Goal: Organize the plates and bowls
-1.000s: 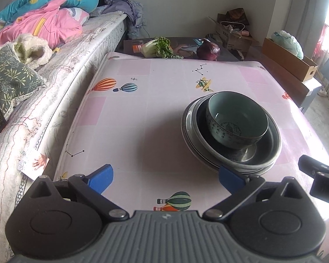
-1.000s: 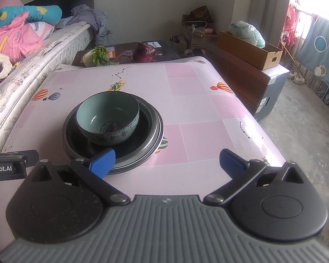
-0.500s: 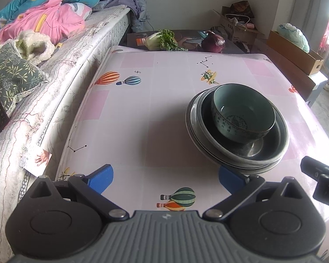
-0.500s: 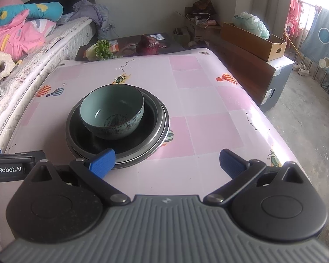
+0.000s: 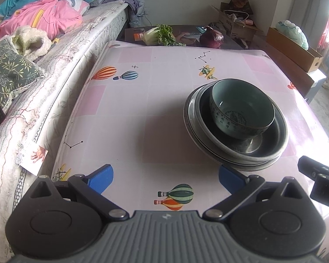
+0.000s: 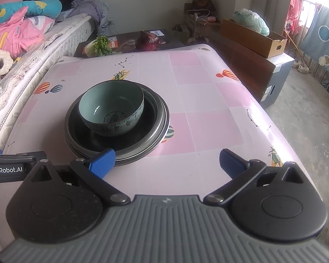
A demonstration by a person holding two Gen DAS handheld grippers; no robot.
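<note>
A pale green bowl (image 5: 241, 109) sits upright inside a stack of dark grey plates (image 5: 193, 118) on the pink patterned table (image 5: 131, 120). The bowl (image 6: 111, 107) and the plates (image 6: 158, 118) also show in the right wrist view. My left gripper (image 5: 165, 178) is open and empty, low over the table's near edge, with the stack ahead and to its right. My right gripper (image 6: 166, 162) is open and empty, with its left fingertip (image 6: 102, 161) just in front of the plates' near rim.
A bed (image 5: 43, 70) with a pink blanket runs along the table's left side. A dark low table behind holds leafy greens (image 5: 160, 36) and a red cabbage (image 5: 211, 37). Cardboard boxes (image 6: 254, 38) and a wooden cabinet stand to the right, above bare concrete floor.
Both grippers have drawn back and risen a little, so the stack sits farther up in each view. The bowl and plates have not moved. Both stay open.
</note>
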